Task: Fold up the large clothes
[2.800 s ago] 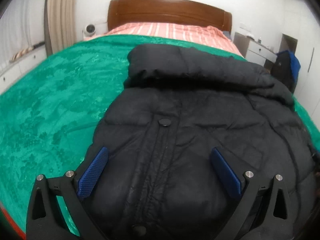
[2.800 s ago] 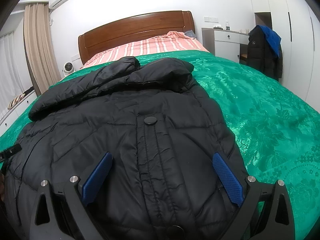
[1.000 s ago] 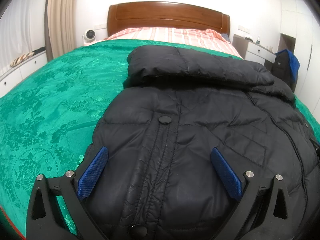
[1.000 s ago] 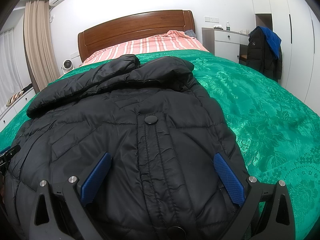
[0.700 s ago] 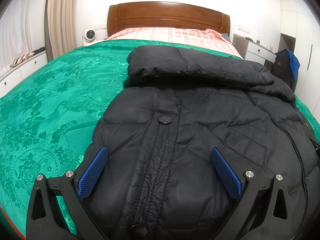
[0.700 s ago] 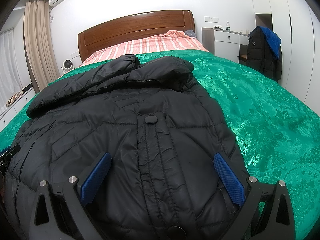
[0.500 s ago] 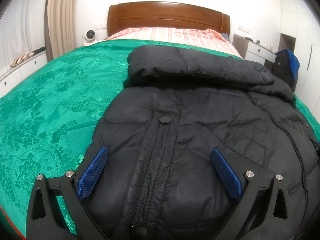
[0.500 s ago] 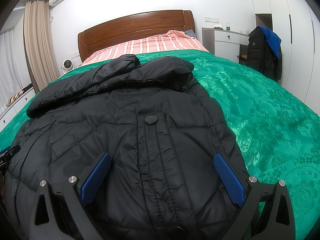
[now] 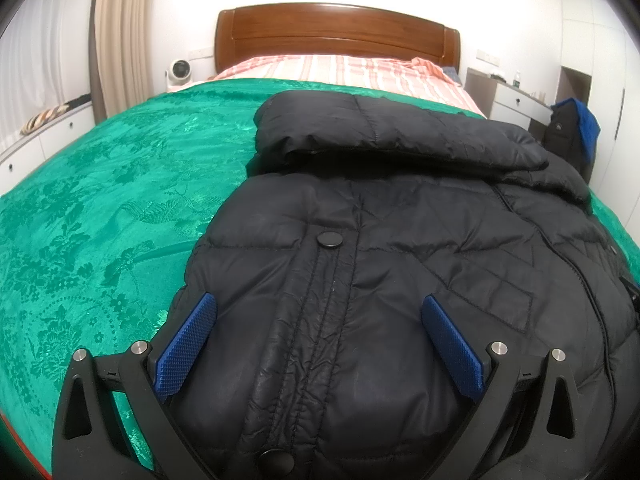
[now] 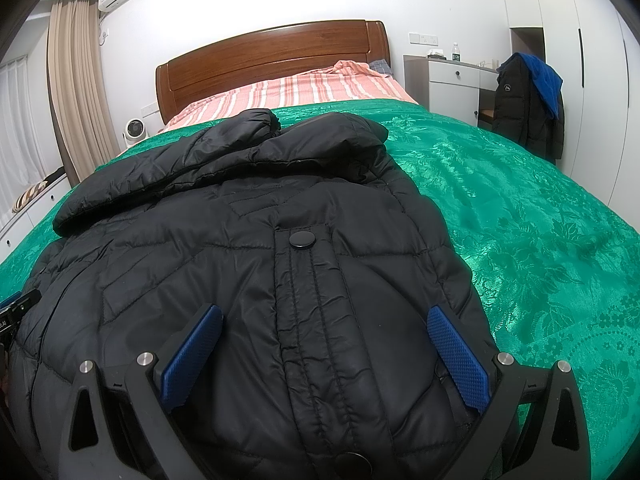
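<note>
Both your grippers, left gripper [image 9: 318, 336] and right gripper [image 10: 324, 340], hover fingers apart over the black jacket [image 9: 400, 240] (likely poised to grab its near edge).

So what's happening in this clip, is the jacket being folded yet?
A person holds two grippers over a black puffer jacket lying on a bed's green bedspread. The left gripper and the right gripper are both open at the near end of the jacket, gripping nothing. The sleeves already lie folded across the top, so the jacket looks partly folded, awaiting the next fold.
</note>
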Demonstrator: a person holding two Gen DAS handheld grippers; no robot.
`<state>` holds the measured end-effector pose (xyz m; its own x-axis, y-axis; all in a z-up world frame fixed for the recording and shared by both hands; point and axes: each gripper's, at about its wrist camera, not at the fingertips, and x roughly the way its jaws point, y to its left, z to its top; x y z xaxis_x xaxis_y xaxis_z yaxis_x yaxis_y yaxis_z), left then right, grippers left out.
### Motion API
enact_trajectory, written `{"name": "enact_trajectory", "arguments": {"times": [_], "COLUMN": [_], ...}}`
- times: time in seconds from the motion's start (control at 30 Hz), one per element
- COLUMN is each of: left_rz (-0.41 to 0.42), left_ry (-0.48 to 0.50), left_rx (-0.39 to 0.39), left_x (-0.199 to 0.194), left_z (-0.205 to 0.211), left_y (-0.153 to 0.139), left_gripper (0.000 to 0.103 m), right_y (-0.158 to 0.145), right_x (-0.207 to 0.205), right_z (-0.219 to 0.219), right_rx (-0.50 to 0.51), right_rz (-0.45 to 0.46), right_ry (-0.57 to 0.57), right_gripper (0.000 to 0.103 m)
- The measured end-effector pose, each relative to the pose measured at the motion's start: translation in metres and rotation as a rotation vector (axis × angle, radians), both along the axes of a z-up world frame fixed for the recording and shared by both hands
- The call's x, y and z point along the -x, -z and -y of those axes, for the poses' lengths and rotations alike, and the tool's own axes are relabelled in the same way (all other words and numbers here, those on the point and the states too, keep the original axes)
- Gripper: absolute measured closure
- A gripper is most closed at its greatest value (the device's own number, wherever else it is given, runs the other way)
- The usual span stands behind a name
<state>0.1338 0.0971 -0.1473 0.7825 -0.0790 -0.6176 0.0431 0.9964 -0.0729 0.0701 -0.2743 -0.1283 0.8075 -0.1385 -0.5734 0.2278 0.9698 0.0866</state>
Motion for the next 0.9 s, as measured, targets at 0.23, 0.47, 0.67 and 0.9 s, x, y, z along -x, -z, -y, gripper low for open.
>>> {"name": "enact_trajectory", "arguments": {"times": [0.23, 0.47, 0.67, 0.9], "left_rz": [-0.008, 0.036, -0.029, -0.040], "left_ry": [0.001, 0.021, -0.016, -0.039], "left_rx": [-0.008, -0.054, 0.025, 0.055], "left_x": [0.007, 0.030, 0.016, 0.014], "left_z": [-0.002, -0.007, -0.025, -0.029], "left_y": [-0.010, -0.022, -0.001, 0.003], "left_gripper": [0.000, 0.000, 0.000, 0.000], "right_y": [0.000, 0.000, 0.000, 0.000], "right_x": [0.000, 0.000, 0.000, 0.000], "right_z": [-0.001, -0.001, -0.001, -0.001], "right_rx": [-0.001, 0.001, 0.001, 0.002], "right_rz": [0.000, -0.001, -0.001, -0.002], "right_ry": [-0.001, -0.001, -0.001, -0.001], "right_gripper": [0.002, 0.001, 0.001, 0.001]}}
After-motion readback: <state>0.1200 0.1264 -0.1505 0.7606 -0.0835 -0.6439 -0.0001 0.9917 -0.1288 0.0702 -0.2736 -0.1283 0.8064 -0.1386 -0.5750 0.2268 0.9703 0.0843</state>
